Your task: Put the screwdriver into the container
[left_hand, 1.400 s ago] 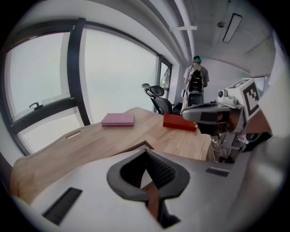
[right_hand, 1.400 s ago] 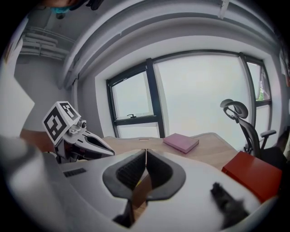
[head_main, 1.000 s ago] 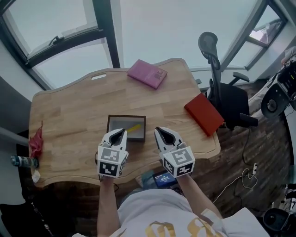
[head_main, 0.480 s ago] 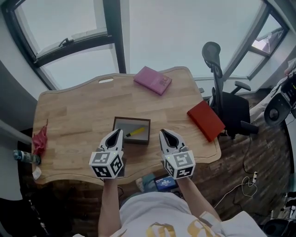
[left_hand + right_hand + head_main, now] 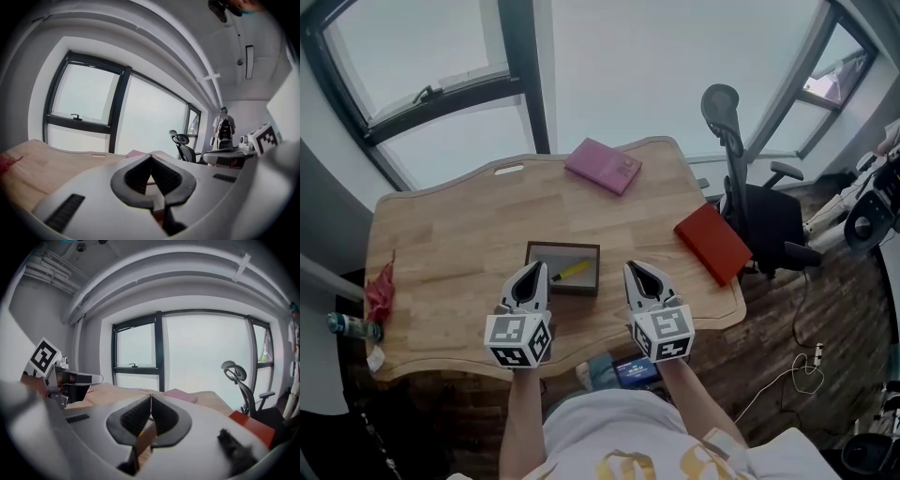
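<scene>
The yellow-handled screwdriver (image 5: pixel 573 271) already lies inside the dark rectangular container (image 5: pixel 581 247), slanting from about 8 o'clock up to 2 o'clock across its floor. It lay there in much the same place a second ago. What has changed is the left gripper (image 5: pixel 538 268). Its marker cube now looks larger and is turned a little differently in the head view, so it seems to have lifted and rolled slightly. Its tip still overlaps the container's corner at 7 o'clock. Its fingers are pressed together with nothing between them, which the left gripper view shows plainly. The right gripper (image 5: pixel 631 269) has hardly shifted and hangs just outside the container at about 4 o'clock. Its fingers are likewise together and empty. Neither gripper touches the screwdriver. Taken together, this reads as the placing being finished and the left gripper drawing back from the drop. I judge the task essentially complete, with nothing left but to pull both grippers clear. Elsewhere on the wooden surface (image 5: pixel 450 234), a pink book (image 5: pixel 602 165) sits at 12 o'clock from the container near the far edge. A red book (image 5: pixel 713 242) lies at 3 o'clock by the right edge. Beyond that edge stands a black office chair (image 5: pixel 759 211).
</scene>
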A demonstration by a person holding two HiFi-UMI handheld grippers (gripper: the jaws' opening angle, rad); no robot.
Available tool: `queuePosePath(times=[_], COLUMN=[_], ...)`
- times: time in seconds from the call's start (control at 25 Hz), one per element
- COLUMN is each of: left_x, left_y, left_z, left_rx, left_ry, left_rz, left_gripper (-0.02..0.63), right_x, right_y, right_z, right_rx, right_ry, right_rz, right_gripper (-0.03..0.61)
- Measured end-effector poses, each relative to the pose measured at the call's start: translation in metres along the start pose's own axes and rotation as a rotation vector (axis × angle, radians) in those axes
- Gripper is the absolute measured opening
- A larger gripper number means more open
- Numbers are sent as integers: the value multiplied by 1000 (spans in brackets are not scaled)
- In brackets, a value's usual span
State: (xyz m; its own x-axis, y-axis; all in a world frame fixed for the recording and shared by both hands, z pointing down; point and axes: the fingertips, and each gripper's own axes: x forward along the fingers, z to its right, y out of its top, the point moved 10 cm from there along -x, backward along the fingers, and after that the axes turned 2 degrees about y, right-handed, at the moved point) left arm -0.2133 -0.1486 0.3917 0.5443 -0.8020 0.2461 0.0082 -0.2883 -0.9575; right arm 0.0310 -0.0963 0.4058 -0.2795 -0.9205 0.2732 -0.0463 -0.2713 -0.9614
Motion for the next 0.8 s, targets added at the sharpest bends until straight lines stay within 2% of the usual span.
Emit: queuePosePath(times=[0.24,0.8], left_x=[3,11], left_y=[-3,-10], left_z=[3,3], left_rx=[46,30], left_ry=[3,-8], left_rz=[-27,-45], left_gripper=[12,12], right_x=[-3,-5], right_y=[-4,-11], right_z=[5,13], right_rx=[13,28], right_ry=[-13,-29], right_rz=[-6,-16], right_gripper=[32,32])
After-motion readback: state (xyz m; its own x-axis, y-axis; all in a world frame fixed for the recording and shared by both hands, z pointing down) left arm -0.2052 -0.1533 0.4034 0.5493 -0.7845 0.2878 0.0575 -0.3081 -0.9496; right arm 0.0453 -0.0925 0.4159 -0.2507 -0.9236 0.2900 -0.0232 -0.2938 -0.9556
